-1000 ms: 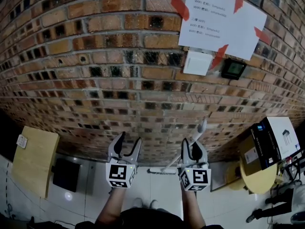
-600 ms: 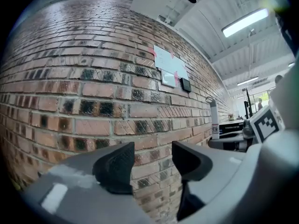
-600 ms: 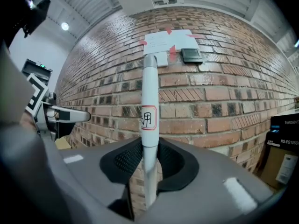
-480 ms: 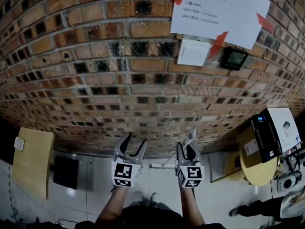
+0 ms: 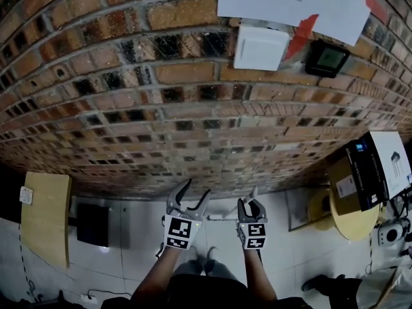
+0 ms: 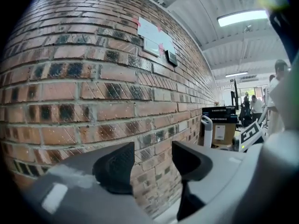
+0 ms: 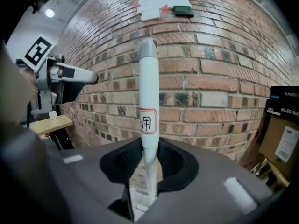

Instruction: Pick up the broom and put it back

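The broom's white handle (image 7: 148, 101) stands upright against the brick wall, and my right gripper (image 7: 149, 157) is shut on it just below its red-framed label. In the head view that gripper (image 5: 250, 203) sits low by the wall's foot with the handle's tip (image 5: 254, 191) poking out above the fingers. The rest of the broom (image 5: 222, 217) runs down to the left onto the floor. My left gripper (image 5: 196, 192) hangs beside it on the left. Its jaws (image 6: 152, 157) stand a little apart with only wall behind them.
The brick wall (image 5: 161, 108) fills the front, with taped paper notices, a white box (image 5: 261, 47) and a black panel (image 5: 328, 58). A round yellow table with boxes (image 5: 360, 185) stands right, a wooden table (image 5: 45, 217) left. A person's legs (image 5: 328, 282) show at lower right.
Both grippers have sunk down along the wall toward the floor, the right one carrying the broom handle with it. The jaws of both stand as before.
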Motion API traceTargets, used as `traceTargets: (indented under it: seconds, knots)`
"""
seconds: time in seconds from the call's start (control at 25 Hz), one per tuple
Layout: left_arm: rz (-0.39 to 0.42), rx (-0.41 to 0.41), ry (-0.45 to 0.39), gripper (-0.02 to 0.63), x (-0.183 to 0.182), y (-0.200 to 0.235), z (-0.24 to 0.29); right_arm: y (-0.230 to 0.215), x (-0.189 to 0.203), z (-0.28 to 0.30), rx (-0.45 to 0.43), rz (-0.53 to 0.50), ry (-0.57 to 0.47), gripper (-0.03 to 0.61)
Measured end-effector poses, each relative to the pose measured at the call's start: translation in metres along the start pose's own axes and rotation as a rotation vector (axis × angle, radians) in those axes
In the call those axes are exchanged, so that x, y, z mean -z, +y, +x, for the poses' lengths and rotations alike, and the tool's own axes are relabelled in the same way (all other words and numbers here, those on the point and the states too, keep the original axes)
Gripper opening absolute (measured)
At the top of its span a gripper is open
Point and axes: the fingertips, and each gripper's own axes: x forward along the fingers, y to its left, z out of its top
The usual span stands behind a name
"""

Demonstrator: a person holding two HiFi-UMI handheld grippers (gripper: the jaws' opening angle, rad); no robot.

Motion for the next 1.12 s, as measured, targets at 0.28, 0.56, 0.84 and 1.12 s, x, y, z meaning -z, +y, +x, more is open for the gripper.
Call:
traceTargets:
  seconds: [0.28,0.56,0.84,1.12]
  knots:
    - [-0.033,0.039,0.091,0.261,0.049,-0.009,0.030,-0.001,0.058,0.039,-0.028,-0.035,0.114,0.101]
    - [-0.076,0.042,0.165,0.261,0.082,-0.007,0.040,-0.009,0.119,0.082,-0.047,-0.059,0.248,0.103]
    - [-0.094,0.031,0.175,0.261,0.087,-0.002,0.044,0.005,0.110,0.130,-0.132,-0.080,0.213,0.103]
    - [-0.101,0.028,0.188,0.256,0.093,0.000,0.043,0.011,0.096,0.175,-0.199,-0.057,0.232,0.104]
